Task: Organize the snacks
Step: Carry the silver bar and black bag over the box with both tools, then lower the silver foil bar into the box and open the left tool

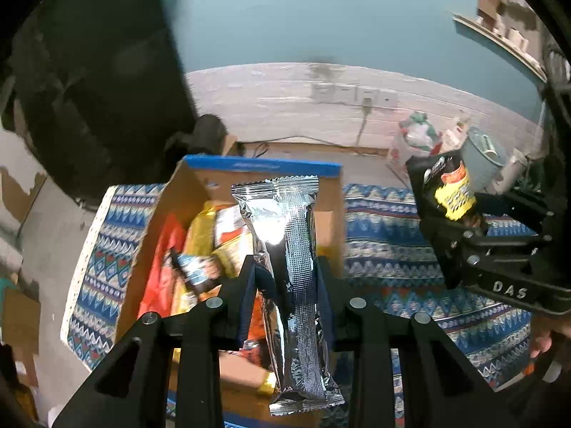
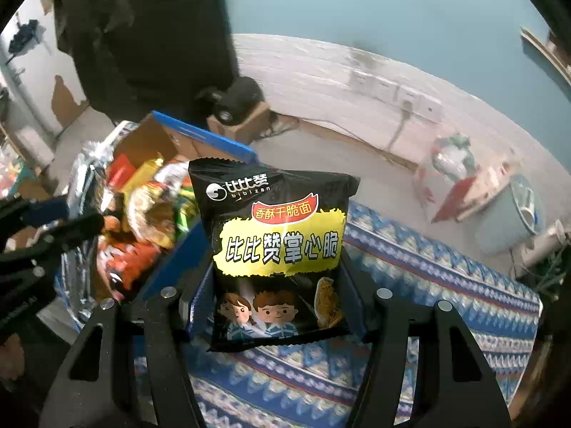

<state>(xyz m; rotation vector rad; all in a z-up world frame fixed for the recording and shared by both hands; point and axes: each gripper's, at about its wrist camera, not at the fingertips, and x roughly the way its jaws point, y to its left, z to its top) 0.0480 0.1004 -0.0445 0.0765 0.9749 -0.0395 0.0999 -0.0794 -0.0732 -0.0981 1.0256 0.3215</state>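
Silver foil is what we have in the left tool (image 1: 285, 267): a long, narrow foil packet (image 1: 285, 249) pinched across its middle, standing nearly upright above the open cardboard box (image 1: 185, 192) of mixed snacks (image 1: 214, 242). We judge it light and slick, with crinkly film that could slide through the pads if the grip loosens; the flat crimped seams at top and bottom would be the firmer places to take hold, while the middle grip we have now presses on whatever is inside, which may be brittle.

Our right tool (image 2: 278, 285) is closed on a black noodle-snack bag (image 2: 278, 249), gripped at its two side edges about halfway up, printed face toward the camera. It looks puffy and light, likely air-cushioned, so we would squeeze gently; dry noodles crush easily. The bag hangs over the patterned cloth (image 2: 428, 285) covering the tabletop, just beside the blue wall of the box.

As for pose, the left tool points forward and slightly down over the box interior, packet clear of the contents. The right one sits to the side of the box, level and raised off the cloth, and from the left wrist view it appears tilted, bag uppermost.
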